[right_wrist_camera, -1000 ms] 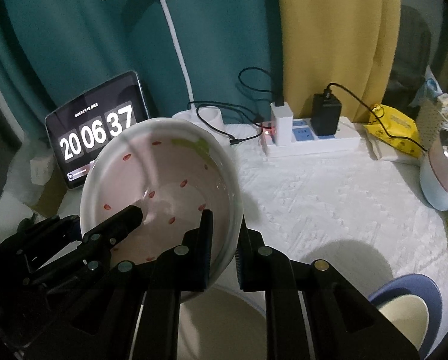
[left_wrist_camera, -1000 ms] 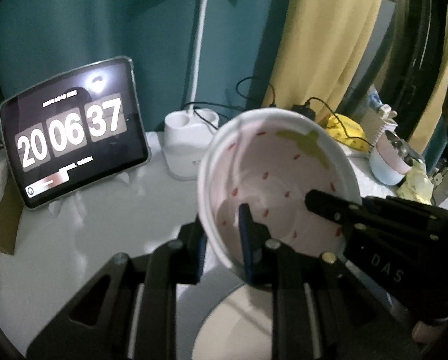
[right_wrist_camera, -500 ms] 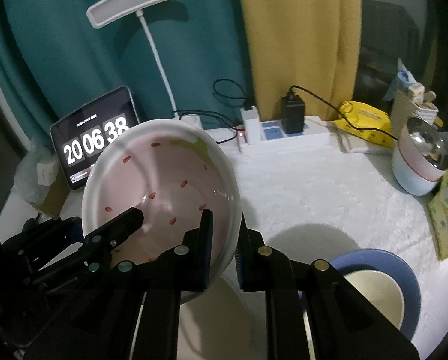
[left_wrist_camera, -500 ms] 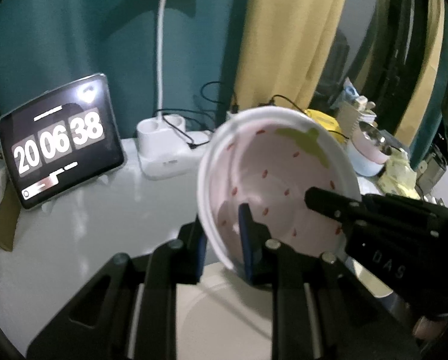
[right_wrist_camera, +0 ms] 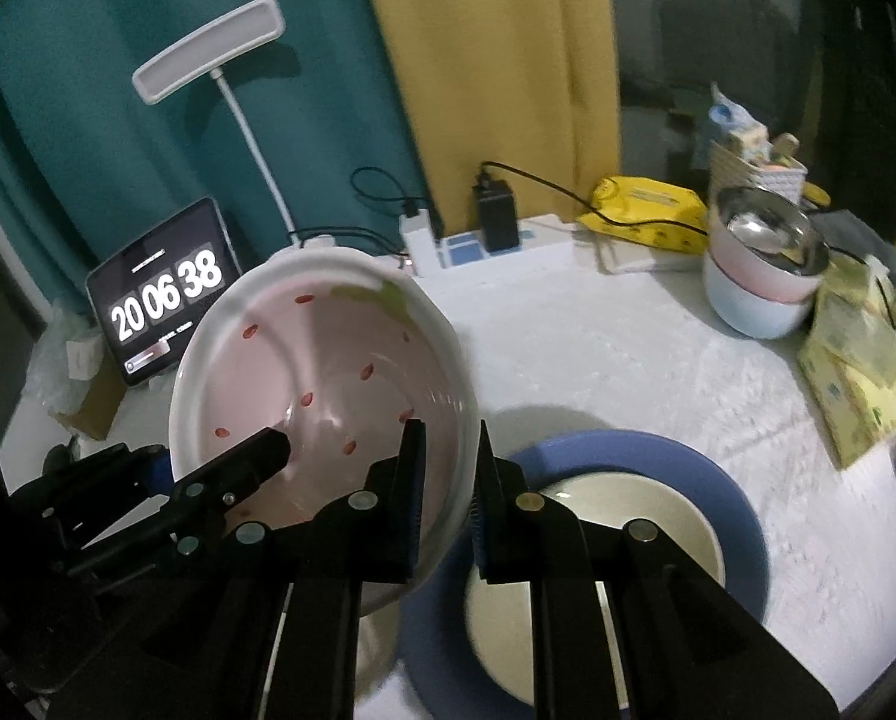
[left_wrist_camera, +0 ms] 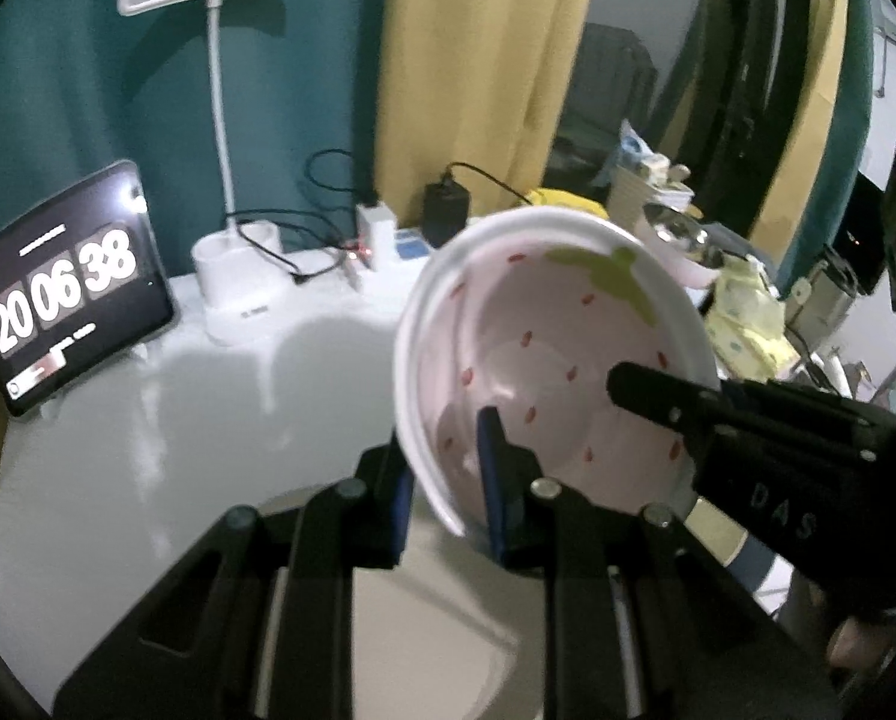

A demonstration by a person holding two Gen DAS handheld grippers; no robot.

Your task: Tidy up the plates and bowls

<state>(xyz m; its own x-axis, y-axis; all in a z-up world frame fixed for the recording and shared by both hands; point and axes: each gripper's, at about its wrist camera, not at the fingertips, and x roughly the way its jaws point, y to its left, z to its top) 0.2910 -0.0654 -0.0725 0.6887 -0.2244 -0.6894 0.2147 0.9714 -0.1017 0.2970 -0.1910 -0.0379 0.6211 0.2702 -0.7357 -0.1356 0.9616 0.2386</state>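
A white bowl with a pink inside, red seed marks and a green leaf (left_wrist_camera: 556, 354) (right_wrist_camera: 327, 372) hangs tilted above the table, held from both sides. My left gripper (left_wrist_camera: 448, 480) is shut on its left rim, one pad inside and one outside. My right gripper (right_wrist_camera: 451, 468) is shut on the opposite rim; one of its fingers (left_wrist_camera: 658, 396) reaches into the bowl from the right. A blue plate (right_wrist_camera: 742, 516) with a cream dish (right_wrist_camera: 628, 540) on it lies on the table just below and right of the bowl. A cream plate (left_wrist_camera: 435, 630) lies under my left gripper.
At the back stand a tablet clock (right_wrist_camera: 165, 294), a white desk lamp (right_wrist_camera: 207, 54) and a power strip with plugs (right_wrist_camera: 484, 234). Stacked bowls topped by a steel one (right_wrist_camera: 760, 276) and yellow packets (right_wrist_camera: 856, 384) sit at the right. A white cloth (right_wrist_camera: 598, 360) covers the table.
Both grippers carried the bowl to the right across the table, still gripping its rims. The blue plate has come under the bowl and the tablet has slid toward the left.
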